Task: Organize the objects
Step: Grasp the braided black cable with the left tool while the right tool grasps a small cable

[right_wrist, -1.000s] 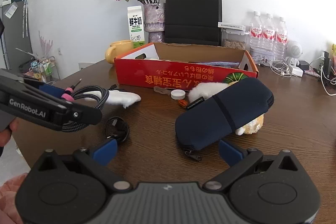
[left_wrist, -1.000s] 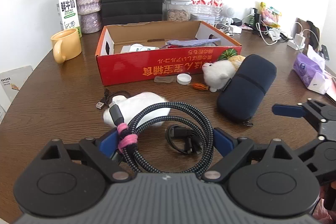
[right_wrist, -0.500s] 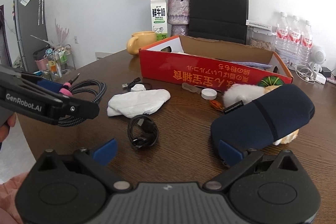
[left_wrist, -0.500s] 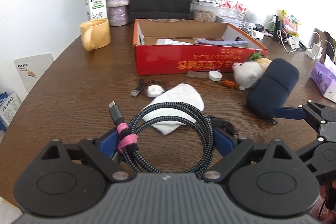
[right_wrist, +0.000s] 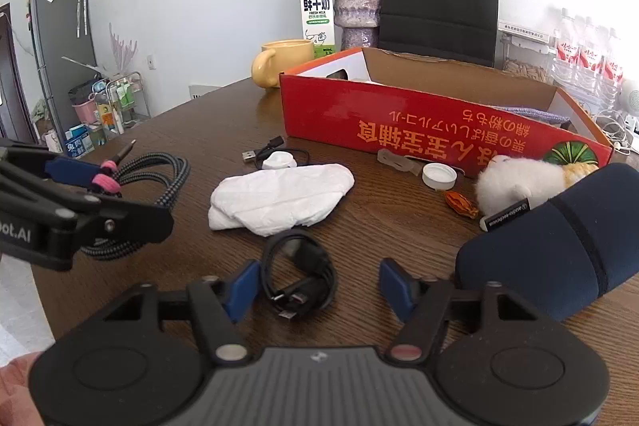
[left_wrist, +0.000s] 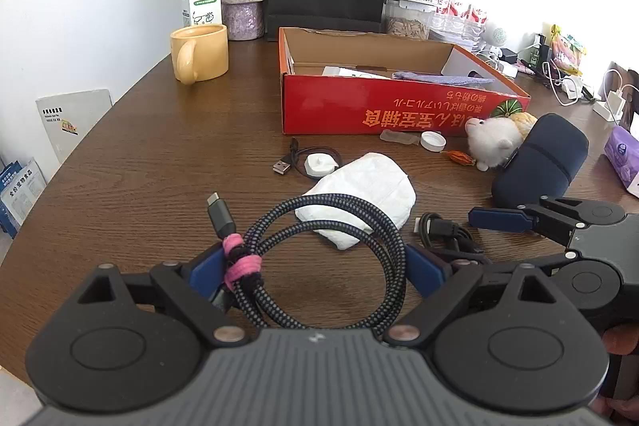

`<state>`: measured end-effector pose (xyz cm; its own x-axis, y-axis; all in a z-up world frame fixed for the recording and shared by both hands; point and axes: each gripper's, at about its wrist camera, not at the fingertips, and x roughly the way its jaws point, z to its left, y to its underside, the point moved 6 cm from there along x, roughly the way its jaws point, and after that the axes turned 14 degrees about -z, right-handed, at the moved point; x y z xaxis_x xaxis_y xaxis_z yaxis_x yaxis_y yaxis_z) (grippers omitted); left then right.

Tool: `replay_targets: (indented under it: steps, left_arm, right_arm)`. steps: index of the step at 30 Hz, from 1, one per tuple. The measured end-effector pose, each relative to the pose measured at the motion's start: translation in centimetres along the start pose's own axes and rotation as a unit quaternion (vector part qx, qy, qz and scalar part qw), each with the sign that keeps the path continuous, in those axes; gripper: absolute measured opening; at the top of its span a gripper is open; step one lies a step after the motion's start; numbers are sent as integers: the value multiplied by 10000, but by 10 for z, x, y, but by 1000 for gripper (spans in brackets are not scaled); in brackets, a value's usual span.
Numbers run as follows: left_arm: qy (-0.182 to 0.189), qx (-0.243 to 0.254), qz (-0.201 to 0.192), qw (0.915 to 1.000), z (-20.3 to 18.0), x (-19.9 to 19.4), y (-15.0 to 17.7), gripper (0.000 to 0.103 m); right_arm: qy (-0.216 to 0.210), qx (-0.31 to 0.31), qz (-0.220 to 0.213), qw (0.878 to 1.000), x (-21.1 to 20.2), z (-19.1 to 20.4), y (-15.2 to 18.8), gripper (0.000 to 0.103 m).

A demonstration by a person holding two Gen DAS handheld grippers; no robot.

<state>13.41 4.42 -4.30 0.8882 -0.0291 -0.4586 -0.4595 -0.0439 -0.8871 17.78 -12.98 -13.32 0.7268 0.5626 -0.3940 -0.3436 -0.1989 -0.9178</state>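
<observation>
You are holding the braided cable [left_wrist: 319, 258] in your left gripper [left_wrist: 315, 268]; its blue fingers are pressing on both sides of the coil, which is lying nearly flat between them. The plug end [left_wrist: 220, 218], next to the pink tie [left_wrist: 239, 262], is pointing away from you, toward the far left edge of the table [left_wrist: 139, 166].

Your right gripper [right_wrist: 317, 284] is closing, half wide, around the small black cable [right_wrist: 297, 276]. This coil is lying on the table near the front edge, its long axis running away from you, its plugs pointing to you. The pads are not touching it yet.

The white cloth [right_wrist: 279, 200] is lying just behind it, and the red box [right_wrist: 439, 122] is standing further back, its long side going toward the far right.
</observation>
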Motion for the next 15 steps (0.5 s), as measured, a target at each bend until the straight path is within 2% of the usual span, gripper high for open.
replay_targets:
  steps: [6,8,15]
  left_arm:
    - [23,-42,-4,10000,1,1,0,94]
    - [36,-32,-15,10000,0,1,0,94]
    - [53,-32,-65,10000,-2,2,-4,94]
  right_arm:
    - [-83,-189,-10,9998,-1,8,1,54]
    - [-88,-178,-39,9998,-1,8,0,39]
    - [-65,-174,-96,9998,-3,7,-1,36]
